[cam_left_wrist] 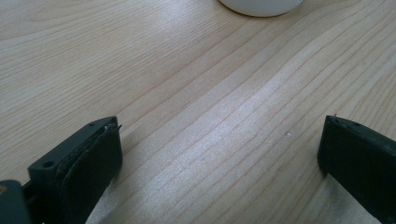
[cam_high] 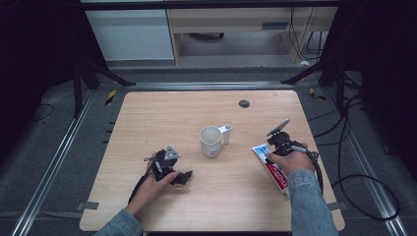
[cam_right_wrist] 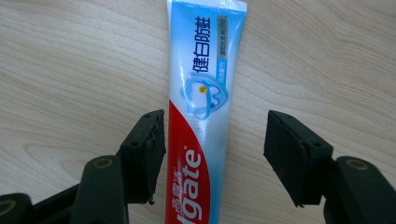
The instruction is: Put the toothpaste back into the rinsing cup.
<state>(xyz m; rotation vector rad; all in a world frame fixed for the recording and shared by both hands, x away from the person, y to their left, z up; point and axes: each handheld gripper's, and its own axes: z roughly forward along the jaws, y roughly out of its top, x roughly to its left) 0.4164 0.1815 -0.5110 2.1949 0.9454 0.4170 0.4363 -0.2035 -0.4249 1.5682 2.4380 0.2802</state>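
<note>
- Two hand-held grippers are over the wooden table (cam_high: 147,113); one toothpaste tube (cam_right_wrist: 201,116) is the item in hand.
- Toothpaste tube: lies flat on the table at about 4 o'clock from the table's centre, near the right edge. In the high view (cam_high: 273,169) the right hand covers part of it.
- Right gripper (cam_high: 275,147): sits over the tube. In the right gripper view (cam_right_wrist: 215,158) the jaws stand about half open and straddle the tube. The left pad is touching or just beside the tube's edge; the right pad stands clear of it. No grip is made.
- Left gripper (cam_high: 179,177): rests low at about 7 o'clock from centre, with a grey plate on top. In the left gripper view (cam_left_wrist: 219,154) the jaws stand wide apart over bare wood, holding nothing.
- White mug (cam_high: 211,141): stands upright near the centre, handle toward 3 o'clock. It lies between the two grippers, well apart from both. Its base edge appears at 12 o'clock in the left gripper view (cam_left_wrist: 261,7).
- Cable hole (cam_high: 244,103): set in the table at 12 o'clock from the mug, near the far edge.
- Obstructions: nothing stands between the right gripper and the tube.
</note>
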